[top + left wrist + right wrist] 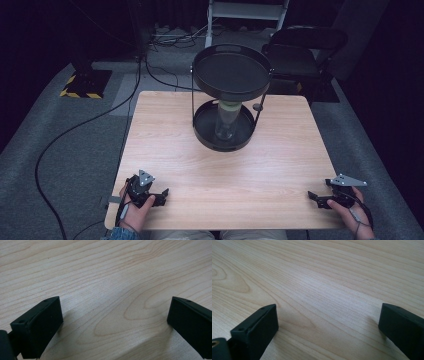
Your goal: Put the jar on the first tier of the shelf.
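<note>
I hold my left gripper at seven o'clock and right gripper at five, both spread wide over bare table.

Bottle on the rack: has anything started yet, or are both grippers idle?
Nothing looks done. The clear bottle stands upright on the lower tray of the black two-tier rack, under the upper tray. Nothing is in hand: the left gripper and right gripper sit at the table's near edge, jaws wide apart over bare wood. Any handling of the bottle is still ahead.
</note>
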Tool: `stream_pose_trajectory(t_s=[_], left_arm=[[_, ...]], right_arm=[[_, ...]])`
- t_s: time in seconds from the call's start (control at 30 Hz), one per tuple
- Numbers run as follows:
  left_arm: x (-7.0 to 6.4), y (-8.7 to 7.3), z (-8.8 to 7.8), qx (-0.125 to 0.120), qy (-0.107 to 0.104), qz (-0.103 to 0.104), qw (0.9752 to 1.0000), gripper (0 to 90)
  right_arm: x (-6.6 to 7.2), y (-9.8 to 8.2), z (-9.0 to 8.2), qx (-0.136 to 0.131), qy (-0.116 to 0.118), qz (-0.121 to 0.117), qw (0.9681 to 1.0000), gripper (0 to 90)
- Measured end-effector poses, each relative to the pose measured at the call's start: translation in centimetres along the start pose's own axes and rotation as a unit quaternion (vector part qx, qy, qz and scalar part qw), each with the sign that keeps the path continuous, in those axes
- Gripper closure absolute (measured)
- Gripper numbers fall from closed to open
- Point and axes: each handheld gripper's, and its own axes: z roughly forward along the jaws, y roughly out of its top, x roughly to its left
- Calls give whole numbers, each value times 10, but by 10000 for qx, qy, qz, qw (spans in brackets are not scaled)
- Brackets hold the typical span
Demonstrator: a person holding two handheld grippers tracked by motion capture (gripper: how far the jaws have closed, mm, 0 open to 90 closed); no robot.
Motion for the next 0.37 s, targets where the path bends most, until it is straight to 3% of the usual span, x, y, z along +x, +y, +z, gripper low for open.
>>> stream_pose_trajectory(t_s=[0.37], left_arm=[[0,0,0,2,1,4,10000,1]], right_arm=[[0,0,0,1,-11,26,10000,21]])
